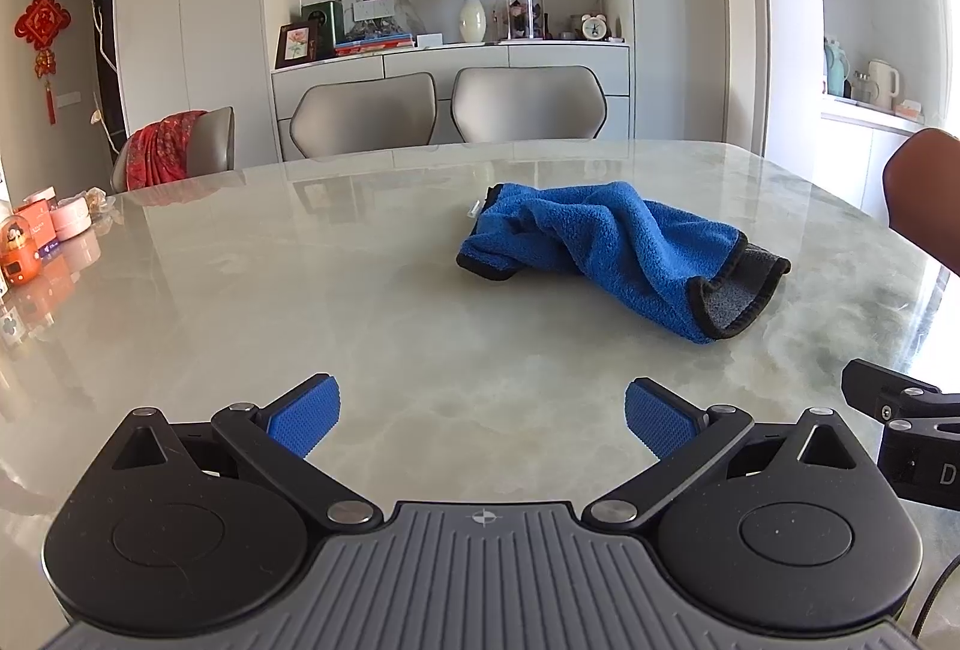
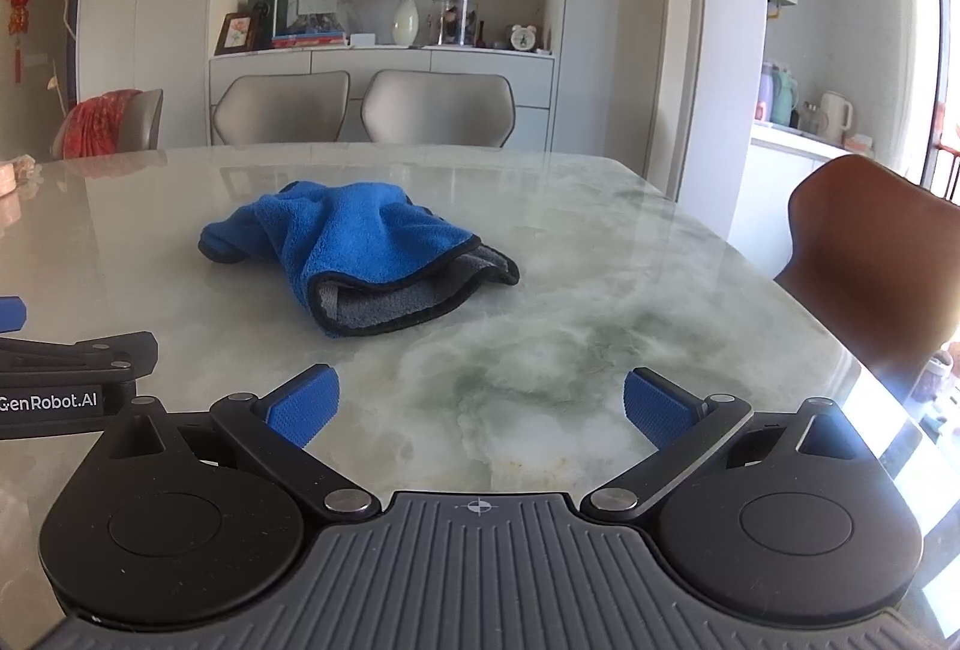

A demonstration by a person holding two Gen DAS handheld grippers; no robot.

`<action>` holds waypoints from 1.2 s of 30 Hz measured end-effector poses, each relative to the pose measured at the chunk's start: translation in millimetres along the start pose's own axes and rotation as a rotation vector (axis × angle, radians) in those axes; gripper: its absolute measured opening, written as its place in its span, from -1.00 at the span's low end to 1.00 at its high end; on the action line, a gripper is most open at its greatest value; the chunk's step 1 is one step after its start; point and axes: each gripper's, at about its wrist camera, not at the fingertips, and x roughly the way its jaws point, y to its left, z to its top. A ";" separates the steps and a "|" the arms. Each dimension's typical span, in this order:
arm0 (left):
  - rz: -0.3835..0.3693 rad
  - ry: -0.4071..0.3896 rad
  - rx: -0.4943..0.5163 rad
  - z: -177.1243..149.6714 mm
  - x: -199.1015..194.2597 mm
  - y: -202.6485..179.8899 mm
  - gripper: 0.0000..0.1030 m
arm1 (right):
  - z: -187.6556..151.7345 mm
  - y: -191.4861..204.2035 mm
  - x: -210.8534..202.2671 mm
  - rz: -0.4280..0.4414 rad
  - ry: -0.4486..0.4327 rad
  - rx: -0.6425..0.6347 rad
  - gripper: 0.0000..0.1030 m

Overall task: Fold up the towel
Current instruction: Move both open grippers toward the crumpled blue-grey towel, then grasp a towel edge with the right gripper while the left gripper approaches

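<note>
A blue towel (image 1: 612, 248) with a grey underside and black edging lies crumpled in a heap on the marble table (image 1: 300, 302). It also shows in the right wrist view (image 2: 360, 248), ahead and to the left. My left gripper (image 1: 483, 419) is open and empty, low over the table, short of the towel, which lies ahead and to the right. My right gripper (image 2: 480, 413) is open and empty, also short of the towel. The two grippers are side by side; part of each shows in the other's view.
Two grey chairs (image 1: 447, 110) stand at the table's far side and a brown chair (image 2: 870, 266) at the right. Small jars and boxes (image 1: 42, 236) sit at the table's left edge. A sideboard with a vase (image 1: 472, 14) stands behind.
</note>
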 end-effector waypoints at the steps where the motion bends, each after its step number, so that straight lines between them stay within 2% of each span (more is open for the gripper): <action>1: 0.000 0.001 0.000 0.7 1.5 -0.8 1.00 | 0.3 -1.1 0.3 0.012 0.003 0.006 0.99; 8: -0.011 0.004 -0.001 2.0 2.3 2.1 1.00 | -1.3 -6.5 0.1 0.096 0.019 0.062 0.99; 12: -0.011 0.002 -0.001 4.0 4.0 2.5 1.00 | -1.2 -5.2 0.8 0.079 -0.003 0.052 0.99; 21: -0.013 0.000 0.010 9.3 12.6 4.8 1.00 | 2.2 -11.6 5.9 0.126 -0.018 0.099 0.99; 31: -0.066 -0.023 0.058 29.9 26.5 8.1 1.00 | 15.3 -26.5 13.1 0.148 -0.102 0.115 0.97; 33: -0.079 -0.033 0.074 35.7 28.9 8.9 1.00 | 22.9 -28.2 18.6 0.160 -0.116 0.103 0.86; 36: -0.100 -0.048 0.098 44.3 33.0 10.2 1.00 | 38.1 -30.4 33.0 0.186 -0.102 0.070 0.43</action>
